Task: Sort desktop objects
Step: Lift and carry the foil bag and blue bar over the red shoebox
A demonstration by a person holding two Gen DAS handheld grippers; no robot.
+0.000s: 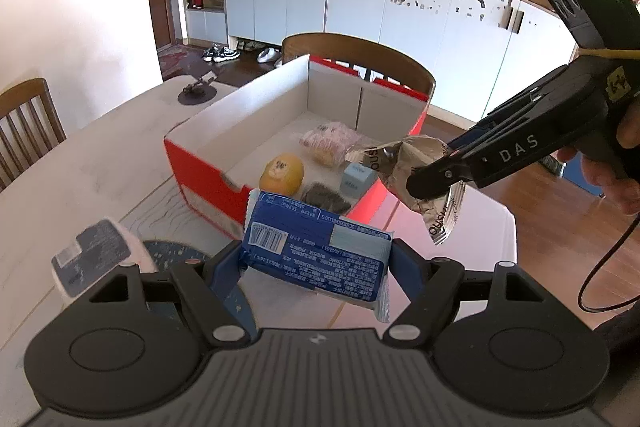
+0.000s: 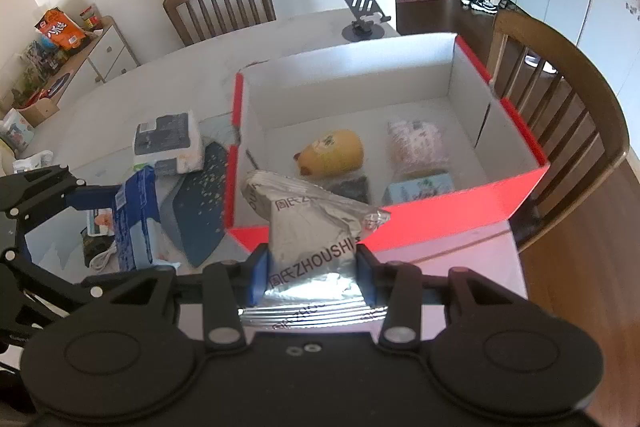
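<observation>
The left claw (image 1: 316, 263) pinches a blue-and-white plastic snack packet (image 1: 316, 247) between its blue pads, holding it above the pale marbled table (image 1: 80, 163) just short of the near wall of the red cardboard box with a white inside (image 1: 208, 171). The right claw (image 2: 312, 275) is pressed tight on a crinkled silver foil pouch (image 2: 312, 223) printed with dark lettering — the pouch hangs over the near red rim, at the box's corner.

Inside the box lie a yellow rounded toy with a printed face (image 2: 332, 153), a pink-and-white wrapped bundle (image 2: 416, 143), a small pale-blue box (image 2: 420, 187) and a dark speckled flat piece (image 2: 352, 189), possibly a sponge; it is partly hidden.

On the table beside the box sit a white tissue pack with a dark label (image 2: 168, 143) and a dark blue speckled flat pad (image 2: 200, 215), the pack resting partly on the pad. A black phone stand (image 2: 364, 19) is at the far table edge, with brown wooden chairs (image 2: 224, 3) around.
</observation>
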